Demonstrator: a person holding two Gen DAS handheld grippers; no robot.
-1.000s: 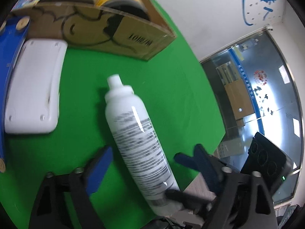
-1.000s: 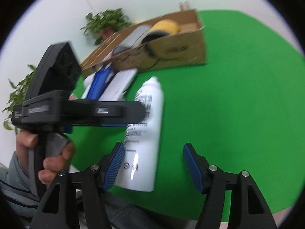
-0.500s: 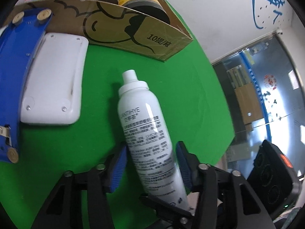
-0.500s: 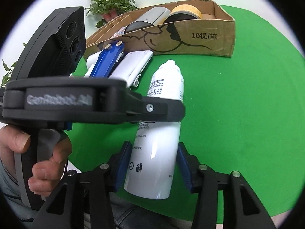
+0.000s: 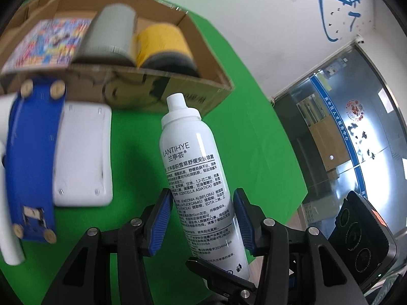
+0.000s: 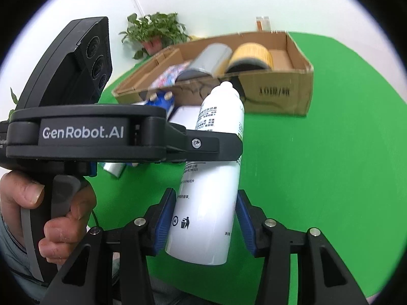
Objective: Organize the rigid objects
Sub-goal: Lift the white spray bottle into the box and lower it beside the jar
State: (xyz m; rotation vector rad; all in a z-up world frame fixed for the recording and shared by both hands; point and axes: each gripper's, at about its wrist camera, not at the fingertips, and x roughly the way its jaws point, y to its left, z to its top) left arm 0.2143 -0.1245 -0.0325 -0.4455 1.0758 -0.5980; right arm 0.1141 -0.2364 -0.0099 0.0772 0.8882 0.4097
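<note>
Two grippers, left (image 5: 201, 218) and right (image 6: 204, 218), clamp the can (image 5: 195, 175) low on its body; stiff, smooth metal, probably light, may slip; box (image 5: 216, 76) near.

You are working in an office or service-centre room set up for recording, not a home: a round table (image 6: 330, 152) draped in green-screen cloth stands against a plain white wall (image 5: 241, 5) painted with large blue calligraphy (image 5: 340, 7), beside a glass partition (image 5: 351, 132) bearing a blue banner stripe and a red emblem, with potted plants (image 6: 155, 31) along the wall
</note>
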